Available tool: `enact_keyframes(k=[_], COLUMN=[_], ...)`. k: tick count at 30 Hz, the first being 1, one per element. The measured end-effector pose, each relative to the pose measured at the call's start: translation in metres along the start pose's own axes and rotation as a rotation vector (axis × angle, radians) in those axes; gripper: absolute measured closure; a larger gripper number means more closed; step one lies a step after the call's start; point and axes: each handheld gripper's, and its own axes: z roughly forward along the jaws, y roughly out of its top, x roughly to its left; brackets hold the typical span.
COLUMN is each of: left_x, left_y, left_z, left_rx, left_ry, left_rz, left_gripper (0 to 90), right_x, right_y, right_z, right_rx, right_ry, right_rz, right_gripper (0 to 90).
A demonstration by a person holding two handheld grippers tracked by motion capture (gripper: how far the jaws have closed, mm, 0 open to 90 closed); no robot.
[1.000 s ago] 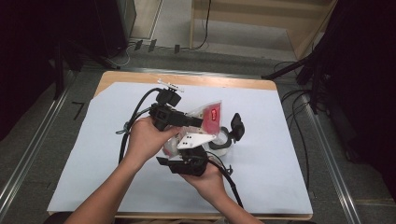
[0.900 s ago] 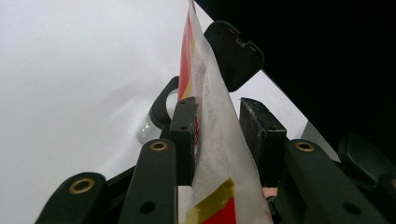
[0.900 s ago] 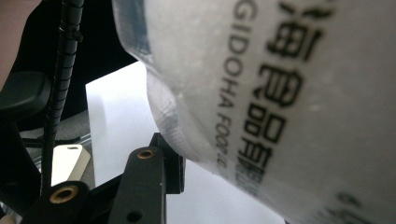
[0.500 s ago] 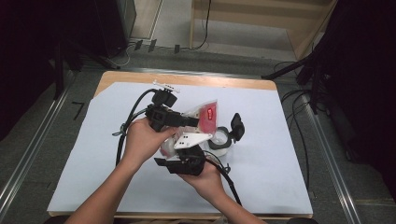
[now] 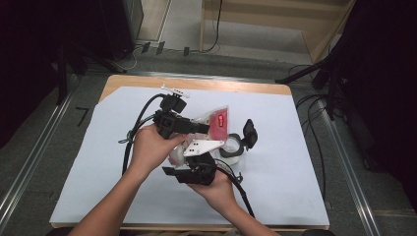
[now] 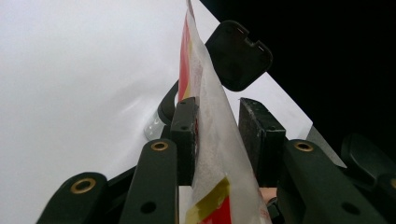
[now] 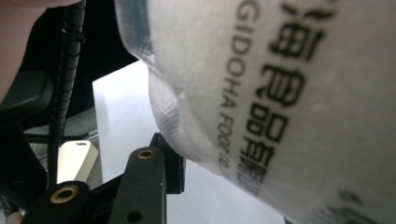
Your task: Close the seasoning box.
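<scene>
A clear plastic pouch [image 5: 219, 122] with a red label and a white powdery filling is held up over the white sheet. My left gripper [image 6: 219, 112] is shut on it; the pouch [image 6: 210, 140] stands edge-on between the two pads. My right gripper [image 5: 195, 156] comes from below, under its grey plate, and is shut on the lower part of the pouch [image 7: 289, 93], whose printed wall hides the right jaw. Just right of the pouch stands a small round container [image 5: 233, 146] with its black flip lid [image 5: 250, 132] open.
The white sheet [image 5: 295, 167] covers a wooden table [image 5: 196, 82], with bare room on all sides of the hands. Cables trail from both grippers to the left and toward the front edge. Dark stands and cables flank the table on the floor.
</scene>
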Motion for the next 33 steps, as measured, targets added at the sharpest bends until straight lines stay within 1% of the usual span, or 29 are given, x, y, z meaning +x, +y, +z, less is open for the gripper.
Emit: enact_keyframes(k=[3,7,10,13,14,22,25,29,33], left_x=[-0.0001,-0.0007,-0.0017,-0.0017,-0.0019,-0.0031,-0.003,-0.0012,-0.0014], left_y=[-0.0003,0.0001,0.0,0.0001,0.0006,0.0012,0.0016,0.0013,0.0013], left_z=[0.0006,0.0008,0.0022,0.0033,0.0027,0.0044,0.0045,0.0054,0.0056], left_rx=[-0.006,0.001,-0.006,-0.002,0.008,0.001,0.013,0.011,0.008], left_ry=[-0.005,0.003,-0.004,-0.002,0.003,-0.009,-0.001,-0.01,-0.014], left_rz=[0.002,0.009,0.007,0.019,0.02,0.014,0.022,0.017,0.016], left_gripper=[68.2,68.1,68.1,68.4,68.4,68.2,68.1,68.0,67.9], right_x=[-0.0001,-0.0003,-0.0005,-0.0008,-0.001,-0.0002,-0.0004,-0.0008,0.0001], right_y=[-0.0004,-0.001,-0.0015,-0.0024,-0.0026,-0.0028,-0.0034,-0.0036,-0.004], right_z=[0.0,-0.0002,-0.0006,-0.0005,-0.0005,-0.0019,-0.0018,-0.0017,-0.002], right_rx=[-0.003,-0.005,-0.004,-0.005,-0.005,-0.012,-0.012,-0.006,-0.011], right_ry=[0.0,-0.002,-0.007,-0.011,-0.013,-0.017,-0.02,-0.018,-0.024], right_rz=[-0.003,-0.005,-0.004,-0.006,-0.007,0.003,0.006,0.009,0.008], right_gripper=[63.0,63.0,63.0,63.0,63.0,63.0,63.0,63.0,63.1])
